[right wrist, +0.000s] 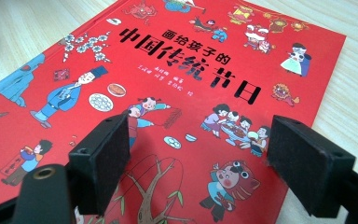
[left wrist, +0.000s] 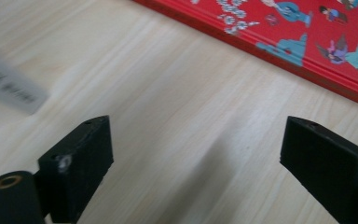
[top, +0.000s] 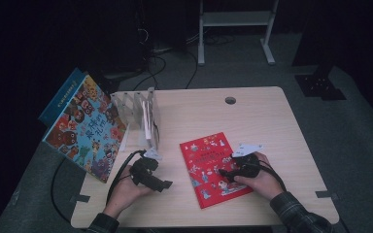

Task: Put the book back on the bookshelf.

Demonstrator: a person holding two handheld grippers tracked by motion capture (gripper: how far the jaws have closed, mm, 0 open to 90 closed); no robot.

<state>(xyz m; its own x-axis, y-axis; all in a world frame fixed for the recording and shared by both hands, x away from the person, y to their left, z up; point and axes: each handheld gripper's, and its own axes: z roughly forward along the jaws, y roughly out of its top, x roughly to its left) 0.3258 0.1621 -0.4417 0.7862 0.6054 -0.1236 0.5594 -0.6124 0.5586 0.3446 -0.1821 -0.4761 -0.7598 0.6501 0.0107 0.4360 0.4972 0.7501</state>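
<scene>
A red picture book lies flat on the wooden table, front right of the middle. My right gripper rests over the book's right part, jaws apart. In the right gripper view the cover spreads under my open right gripper, with nothing clamped between the pads. My left gripper lies on the table left of the book, pointing toward it. The left gripper view has my left gripper open over bare wood, with the book's edge ahead at the upper right.
A large colourful book leans at the table's left edge, with a blue book behind it. A clear acrylic book rack stands at the back left. A cable hole sits near the far edge. Dark floor surrounds the table.
</scene>
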